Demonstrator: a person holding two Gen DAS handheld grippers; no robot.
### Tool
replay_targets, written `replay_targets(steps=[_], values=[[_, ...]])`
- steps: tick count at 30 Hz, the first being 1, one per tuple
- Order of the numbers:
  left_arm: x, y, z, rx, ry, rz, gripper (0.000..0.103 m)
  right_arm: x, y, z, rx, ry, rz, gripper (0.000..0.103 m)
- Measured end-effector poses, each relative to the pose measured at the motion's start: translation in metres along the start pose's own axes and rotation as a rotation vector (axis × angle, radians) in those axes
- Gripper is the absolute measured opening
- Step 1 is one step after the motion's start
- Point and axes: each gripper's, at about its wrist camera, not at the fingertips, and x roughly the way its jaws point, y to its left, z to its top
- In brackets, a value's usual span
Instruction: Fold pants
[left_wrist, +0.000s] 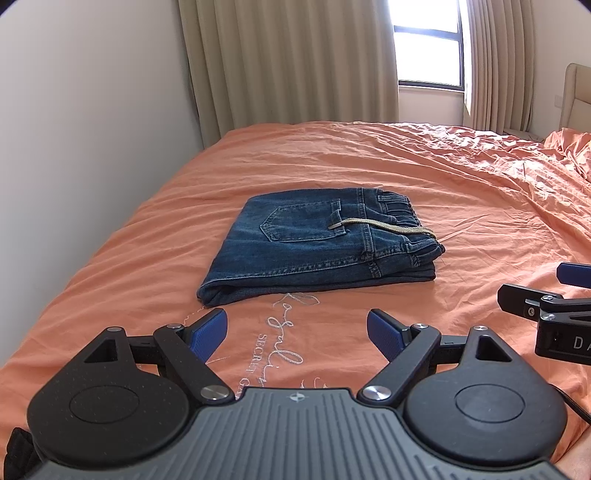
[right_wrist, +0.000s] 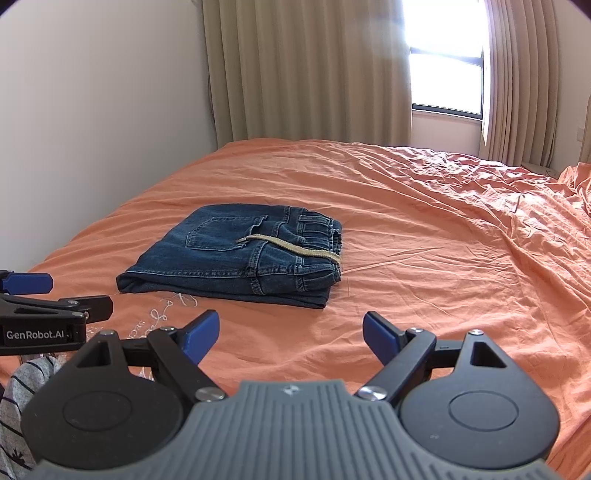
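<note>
Blue denim pants (left_wrist: 317, 247) lie folded into a compact rectangle on the orange bedspread (left_wrist: 424, 166), back pocket up, elastic waistband to the right, a beige drawstring (left_wrist: 384, 226) draped across the top. My left gripper (left_wrist: 297, 321) hovers short of the fold's near edge, open and empty. In the right wrist view the same pants (right_wrist: 232, 254) sit ahead and to the left. My right gripper (right_wrist: 290, 325) is open with nothing between its blue pads, apart from the cloth. Each gripper shows at the edge of the other's view.
A white wall (left_wrist: 85, 129) runs along the bed's left side. Beige curtains (left_wrist: 288, 62) and a bright window (left_wrist: 428, 44) stand behind the bed. Rumpled orange bedding (right_wrist: 546, 206) piles at the right. A striped grey garment (right_wrist: 22, 398) shows at lower left.
</note>
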Motion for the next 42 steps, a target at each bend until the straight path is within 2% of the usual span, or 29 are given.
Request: replay_targets(steps=[42], values=[[-0.0055, -0.0035, 0.0016, 0.033, -0.019, -0.001, 0.100, -0.0077, 0.0087, 0.0021, -0.035, -0.001, 0.042, 0.081]])
